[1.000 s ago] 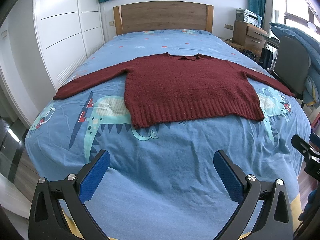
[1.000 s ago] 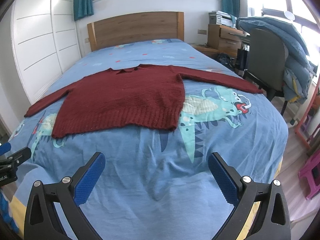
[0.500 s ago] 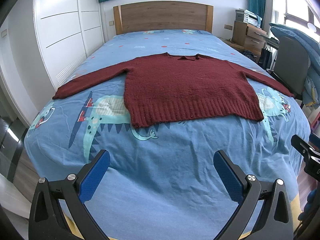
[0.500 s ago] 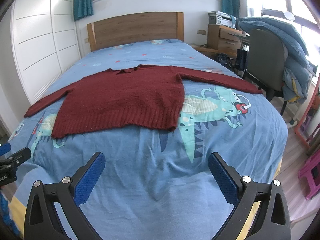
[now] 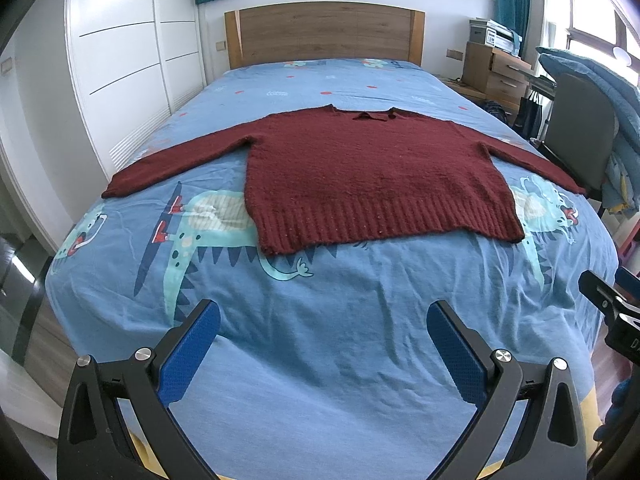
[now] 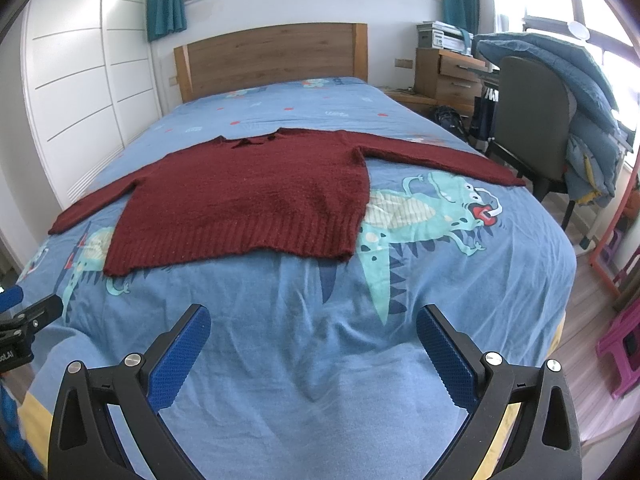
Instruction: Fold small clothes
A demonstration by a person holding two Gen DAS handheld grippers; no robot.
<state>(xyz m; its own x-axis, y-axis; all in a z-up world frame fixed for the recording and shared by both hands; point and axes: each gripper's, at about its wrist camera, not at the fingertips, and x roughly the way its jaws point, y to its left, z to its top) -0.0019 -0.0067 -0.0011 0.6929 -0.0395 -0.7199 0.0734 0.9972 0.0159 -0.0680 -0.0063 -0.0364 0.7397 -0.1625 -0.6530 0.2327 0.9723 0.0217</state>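
Observation:
A dark red knitted sweater [image 5: 368,172] [image 6: 256,200] lies flat on the bed, sleeves spread to both sides, ribbed hem towards me. My left gripper [image 5: 323,316] hangs open over the foot of the bed, well short of the hem, nothing between its blue pads [image 5: 188,354]. My right gripper [image 6: 313,318] is open too, also short of the hem and towards the sweater's right half. Each gripper's tip shows at the edge of the other's view.
The bed [image 5: 320,320] has a blue dinosaur-print sheet and a wooden headboard [image 5: 320,36]. White wardrobe doors [image 5: 120,60] stand along the left. A chair draped with a blue quilt [image 6: 560,100] and wooden drawers [image 6: 452,80] stand on the right. A pink stool [image 6: 620,344] is on the floor.

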